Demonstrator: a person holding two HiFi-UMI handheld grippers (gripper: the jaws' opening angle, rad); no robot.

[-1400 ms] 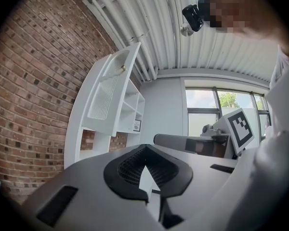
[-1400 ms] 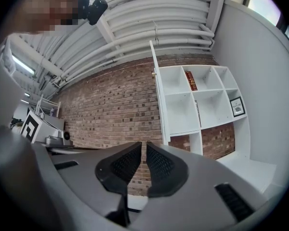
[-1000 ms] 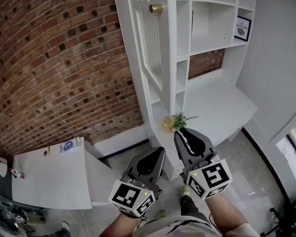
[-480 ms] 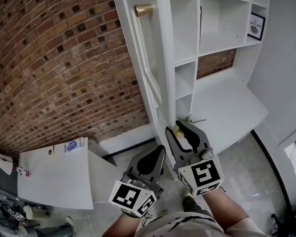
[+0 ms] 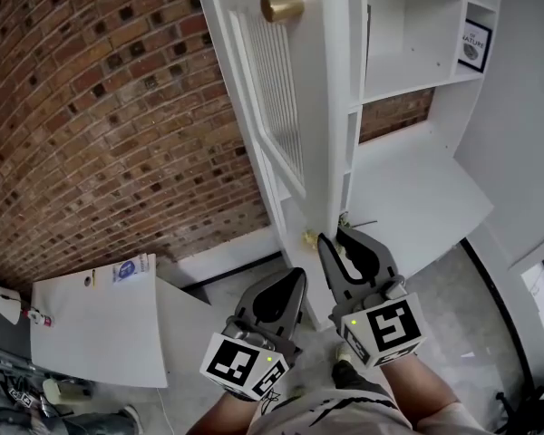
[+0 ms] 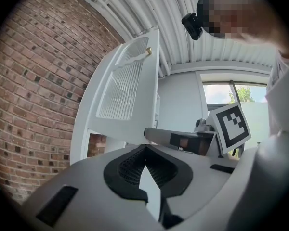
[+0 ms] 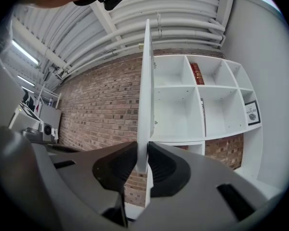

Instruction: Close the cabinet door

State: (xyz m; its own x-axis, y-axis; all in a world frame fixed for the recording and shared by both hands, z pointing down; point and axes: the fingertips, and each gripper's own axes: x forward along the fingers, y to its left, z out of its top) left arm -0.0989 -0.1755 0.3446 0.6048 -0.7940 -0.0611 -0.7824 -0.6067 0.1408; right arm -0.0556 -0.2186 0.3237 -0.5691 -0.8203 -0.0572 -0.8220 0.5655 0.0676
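The white cabinet door with slatted panel and brass knob stands open, edge-on to me. My right gripper is at the door's lower free edge. In the right gripper view the door edge runs between the jaws of the right gripper. These jaws have just been closing, and both pads touch the door. My left gripper hangs lower left of it, apart from the door, shut with nothing in it. In the left gripper view, past the left gripper, the door's slatted face is ahead.
A brick wall runs behind the door. White open shelves hold a red book and a framed picture. A white desk top lies below the shelves, a low white cabinet at the left. Yellow flowers sit by the door's foot.
Both grippers have come closer to the door. The right jaws, nearly together a second ago, spread and now grip the door's edge. The left gripper stays shut.
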